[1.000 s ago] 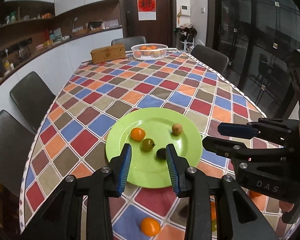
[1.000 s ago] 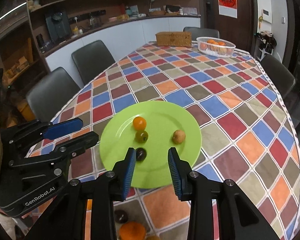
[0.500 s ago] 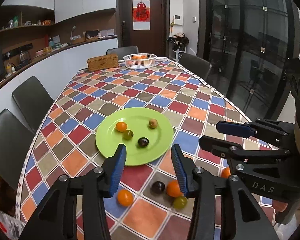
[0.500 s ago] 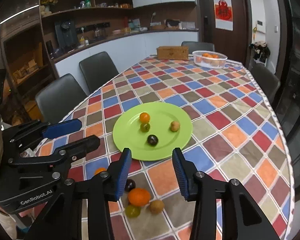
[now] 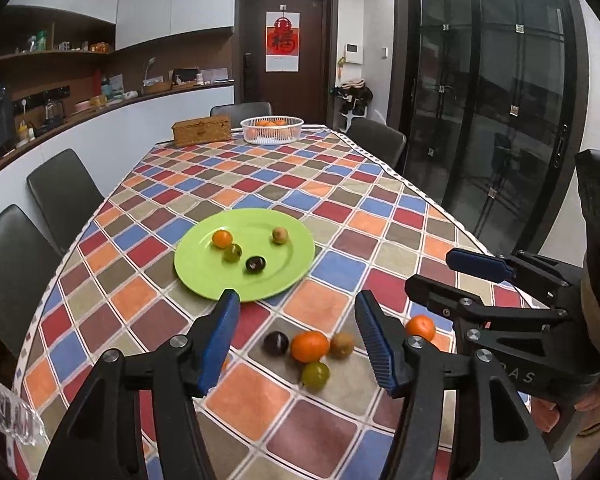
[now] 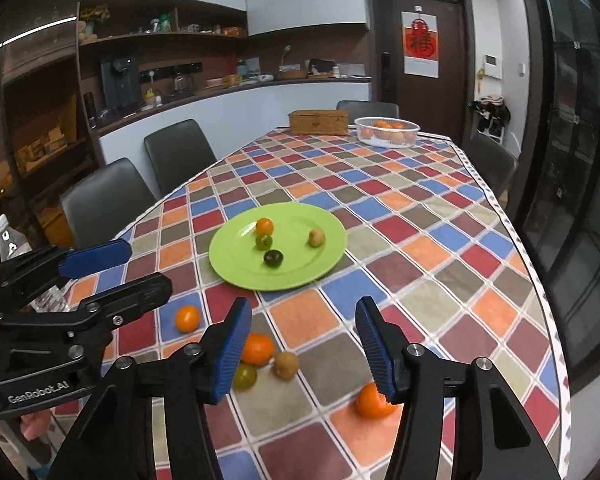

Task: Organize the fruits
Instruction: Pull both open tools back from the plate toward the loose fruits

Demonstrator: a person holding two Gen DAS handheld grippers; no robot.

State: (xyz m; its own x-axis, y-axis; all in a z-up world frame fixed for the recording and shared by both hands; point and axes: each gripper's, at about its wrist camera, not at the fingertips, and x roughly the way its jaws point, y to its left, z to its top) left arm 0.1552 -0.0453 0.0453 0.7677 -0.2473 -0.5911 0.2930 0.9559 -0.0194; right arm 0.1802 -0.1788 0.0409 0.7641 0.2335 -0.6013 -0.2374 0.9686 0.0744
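Both claws hang over the near end of a long surface [image 5: 340, 184] covered w/ a multicolour checked cloth.

Left claw [image 5: 296, 336]: blue-padded jaws opening, nothing between the pads, no fruit held. Right claw [image 6: 302, 350]: same, jaws opening and empty. Each shows in the other's view, off to the side, apart from the fruit.

Round lime-green plate [image 5: 204, 264] sits mid-surface, beyond the claws. On it, 4 pcs, all apart from each other: small orange fruit [image 5: 222, 238], olive-green round fruit [image 5: 233, 252] just beside it, dark purple-black fruit [image 5: 255, 264] nearer the front rim, tan-brown fruit [image 5: 280, 235] to the right.

Loose on the cloth, near edge, in front of the plate: a cluster of a dark plum-like fruit [image 5: 276, 343], a bigger orange mandarin [image 5: 309, 346], a brown kiwi-like fruit [image 5: 342, 345] and a yellow-green fruit [image 5: 315, 375], close together, mandarin looks to touch its neighbours. Another mandarin [image 5: 420, 327] lies further right, partly behind the left claw's right finger. Right view also shows a lone small orange fruit [image 6: 187, 318] off to the left of the cluster.

Far end: white mesh basket of oranges [image 5: 271, 129] next to a woven rectangular box [image 5: 201, 131]. Dark chairs [image 5: 64, 196] along the left side.
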